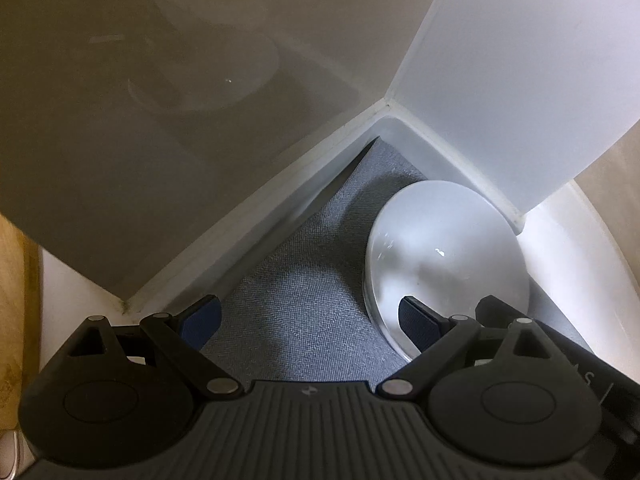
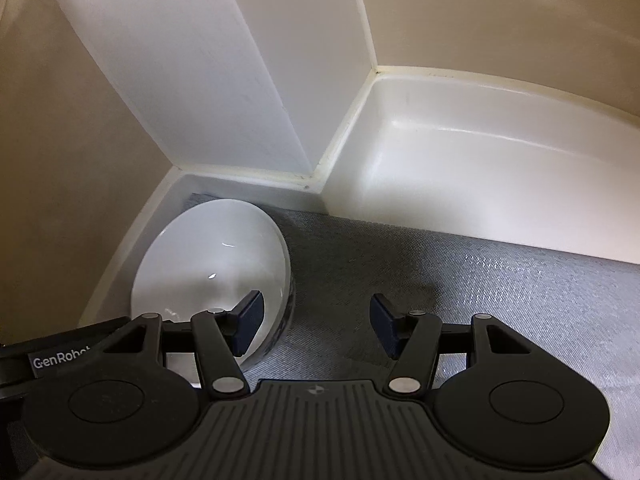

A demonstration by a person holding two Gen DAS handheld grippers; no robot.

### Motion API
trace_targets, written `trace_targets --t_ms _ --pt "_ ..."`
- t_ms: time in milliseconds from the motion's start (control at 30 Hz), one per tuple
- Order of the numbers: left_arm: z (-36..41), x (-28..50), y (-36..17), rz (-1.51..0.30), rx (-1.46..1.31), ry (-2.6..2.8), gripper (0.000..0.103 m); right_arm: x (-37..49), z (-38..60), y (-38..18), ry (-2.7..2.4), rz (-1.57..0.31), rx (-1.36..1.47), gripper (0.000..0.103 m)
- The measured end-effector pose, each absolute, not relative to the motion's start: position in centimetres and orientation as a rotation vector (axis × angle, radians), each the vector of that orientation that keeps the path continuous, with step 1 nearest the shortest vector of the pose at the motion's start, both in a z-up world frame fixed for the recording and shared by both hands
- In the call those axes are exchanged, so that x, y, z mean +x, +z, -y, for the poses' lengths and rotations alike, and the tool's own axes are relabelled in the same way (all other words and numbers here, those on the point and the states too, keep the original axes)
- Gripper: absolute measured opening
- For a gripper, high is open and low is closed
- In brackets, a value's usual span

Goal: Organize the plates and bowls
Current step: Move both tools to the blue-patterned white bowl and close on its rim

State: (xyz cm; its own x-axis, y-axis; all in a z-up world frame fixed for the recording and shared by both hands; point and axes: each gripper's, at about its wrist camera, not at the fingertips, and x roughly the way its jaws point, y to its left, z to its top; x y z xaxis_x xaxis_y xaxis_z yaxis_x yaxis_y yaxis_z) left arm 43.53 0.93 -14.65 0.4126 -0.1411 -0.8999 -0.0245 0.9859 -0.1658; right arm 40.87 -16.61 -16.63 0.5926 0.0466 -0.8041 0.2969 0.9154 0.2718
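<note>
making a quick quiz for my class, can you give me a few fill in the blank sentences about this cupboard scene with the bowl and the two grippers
1. The white bowl rests on a ____ woven mat.
2. The right gripper has its jaws ____, with nothing between them.
3. The fingers of the left gripper carry dark ____ pads.
4. The bowl sits near a ____ of the white shelf.

Missing words: grey; open; blue; corner

Both wrist cams look steeply down, close in, into a white cabinet; both share the bowl (image 1: 448, 256) (image 2: 216, 264) on the grey mat (image 1: 304, 304) (image 2: 480, 280).
</note>
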Motion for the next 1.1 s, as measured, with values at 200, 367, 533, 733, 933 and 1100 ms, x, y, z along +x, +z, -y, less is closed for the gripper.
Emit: trace_targets --t_ms 200,367,533,733,933,1100 --pt "-0.7 44.3 -15.6 -1.157 -0.147 -0.057 0.097 41.6 16.7 -17.8 -0.152 -0.951 0.402 0.061" --pt "-0.7 44.5 -15.8 -1.155 -0.138 -0.048 0.097 42.0 16.7 -18.3 -0.151 -0.953 0.398 0.061" --pt "-0.5 44.5 -15.9 -1.153 -0.142 -0.044 0.099 42.2 16.7 -18.5 -0.151 -0.948 0.381 0.061" --pt "-0.3 44.4 -15.8 -1.158 -0.141 -0.041 0.101 42.2 16.8 -18.5 -0.154 -0.941 0.376 0.061" --pt "-0.2 44.7 -15.9 -1.159 -0.140 -0.042 0.101 42.3 16.8 -18.7 -0.158 -0.937 0.377 0.061" --pt "-0.3 44.9 -16.1 -1.160 -0.142 -0.040 0.102 42.2 16.9 -18.6 -0.162 -0.935 0.380 0.061"
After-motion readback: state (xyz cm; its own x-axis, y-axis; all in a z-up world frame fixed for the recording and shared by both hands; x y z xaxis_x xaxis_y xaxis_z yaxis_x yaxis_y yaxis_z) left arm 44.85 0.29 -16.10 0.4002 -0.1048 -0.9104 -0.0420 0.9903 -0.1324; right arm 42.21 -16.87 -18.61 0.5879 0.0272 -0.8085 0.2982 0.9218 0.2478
